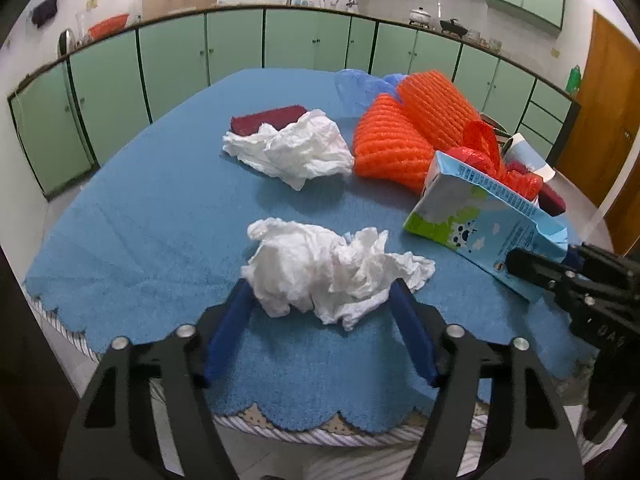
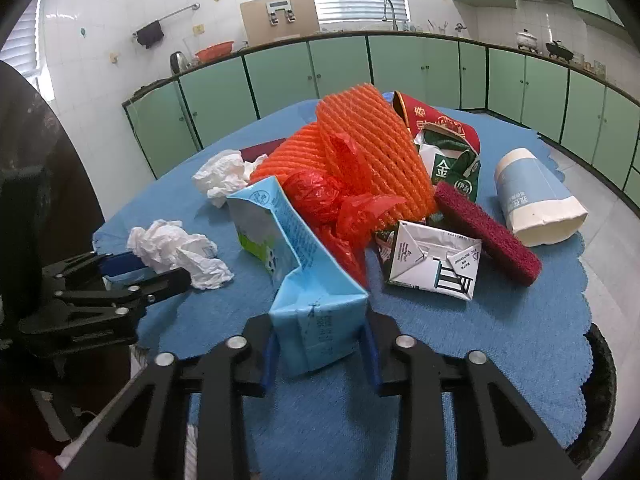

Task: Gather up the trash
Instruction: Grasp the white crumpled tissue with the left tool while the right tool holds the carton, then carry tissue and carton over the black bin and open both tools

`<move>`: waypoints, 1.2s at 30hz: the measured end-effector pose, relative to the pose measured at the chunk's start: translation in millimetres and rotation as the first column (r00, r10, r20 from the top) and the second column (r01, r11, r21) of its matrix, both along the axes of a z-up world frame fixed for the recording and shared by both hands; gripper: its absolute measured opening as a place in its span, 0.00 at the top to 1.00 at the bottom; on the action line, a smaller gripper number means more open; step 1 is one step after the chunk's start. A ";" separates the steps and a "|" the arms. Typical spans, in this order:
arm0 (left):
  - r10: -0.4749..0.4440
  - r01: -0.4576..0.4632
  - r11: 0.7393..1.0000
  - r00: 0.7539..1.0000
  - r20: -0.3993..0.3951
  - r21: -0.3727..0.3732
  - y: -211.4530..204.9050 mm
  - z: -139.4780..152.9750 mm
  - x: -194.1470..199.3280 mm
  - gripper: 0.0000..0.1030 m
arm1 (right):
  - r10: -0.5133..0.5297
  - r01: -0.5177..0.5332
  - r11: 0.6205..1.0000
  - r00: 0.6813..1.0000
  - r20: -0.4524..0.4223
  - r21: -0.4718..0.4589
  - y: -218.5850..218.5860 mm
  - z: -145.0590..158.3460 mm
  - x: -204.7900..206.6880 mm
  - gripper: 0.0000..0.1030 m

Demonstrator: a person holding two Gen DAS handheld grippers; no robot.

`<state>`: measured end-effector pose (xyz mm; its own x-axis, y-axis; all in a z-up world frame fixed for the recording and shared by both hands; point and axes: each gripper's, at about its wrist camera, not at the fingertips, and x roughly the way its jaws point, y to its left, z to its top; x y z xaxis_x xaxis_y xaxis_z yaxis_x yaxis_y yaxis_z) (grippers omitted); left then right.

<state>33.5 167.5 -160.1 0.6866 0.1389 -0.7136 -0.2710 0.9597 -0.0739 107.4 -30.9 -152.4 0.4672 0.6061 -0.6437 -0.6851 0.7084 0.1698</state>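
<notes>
Straddling a crumpled white tissue (image 1: 320,272), the left gripper (image 1: 320,292) stands with its blue fingers (image 1: 228,336) spread wide, one on each side of the wad and not yet pressing it. The right gripper (image 2: 320,344) has its fingers against both sides of the near end of a light blue milk carton (image 2: 296,256), which lies on the blue tablecloth (image 2: 460,340) and points away from the fingertips; it looks clamped on the carton.

Just beyond the carton's far end sits a knotted red plastic bag (image 2: 332,200), touching the orange foam netting (image 2: 360,148) heaped behind it. To the right of the right fingers lie a flattened white carton (image 2: 432,260), a dark red scouring pad (image 2: 488,236) and a tipped paper cup (image 2: 536,200). A crushed green carton (image 2: 452,164) and a red box (image 2: 436,120) are behind the netting. Farther ahead of the left fingers rests a second tissue (image 1: 292,148) over another dark red pad (image 1: 268,118), with a blue plastic bag (image 1: 360,88) at the far side.

Collection seems barely begun: nearly all the rubbish remains on the cloth, and no bin is visible.
</notes>
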 end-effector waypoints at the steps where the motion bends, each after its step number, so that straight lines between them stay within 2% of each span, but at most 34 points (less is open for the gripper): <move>1: -0.005 0.005 1.000 1.000 0.002 -0.002 -0.4 0.5 0.7 0.46 | 0.003 -0.003 1.000 1.000 -0.002 0.006 -0.6 1.0 -0.9 0.68; 2: -0.011 0.011 1.000 1.000 0.005 -0.005 -0.7 1.3 1.9 0.52 | 0.007 -0.007 1.000 1.000 -0.003 0.012 -1.2 2.2 -1.9 0.68; 3: -0.017 0.017 1.000 1.000 0.006 -0.008 -1.1 1.8 3.2 0.66 | 0.009 -0.009 1.000 1.000 0.002 0.020 -2.2 4.9 -3.7 0.68; 4: -0.027 0.027 1.000 1.000 0.006 -0.012 -1.5 2.9 5.6 0.76 | 0.010 -0.010 1.000 1.000 0.005 0.025 -3.6 7.1 -4.8 0.68; 7: -0.035 0.036 0.999 0.999 0.023 -0.015 -3.0 8.8 6.4 0.85 | 0.009 -0.010 0.999 1.000 0.026 0.042 -7.5 16.5 -8.8 0.68; 17: -0.069 0.069 0.998 0.992 0.106 -0.002 -19.2 49.7 -7.2 0.88 | -0.009 -0.003 0.992 0.996 0.092 0.126 -35.4 56.6 -24.3 0.69; 23: -0.151 0.153 0.988 0.977 0.147 0.004 -51.1 73.4 3.4 0.88 | -0.118 0.095 0.980 0.985 0.124 0.175 -78.7 85.3 -25.3 0.68; 30: -0.308 0.312 0.950 0.931 0.198 0.010 -116.3 92.2 36.8 0.88 | -0.323 0.293 0.938 0.933 0.158 0.188 -153.8 108.8 -18.3 0.68; 36: -0.420 0.425 0.905 0.883 0.211 0.021 -170.5 90.9 65.0 0.88 | -0.478 0.455 0.874 0.867 0.141 0.171 -218.0 104.1 -10.5 0.69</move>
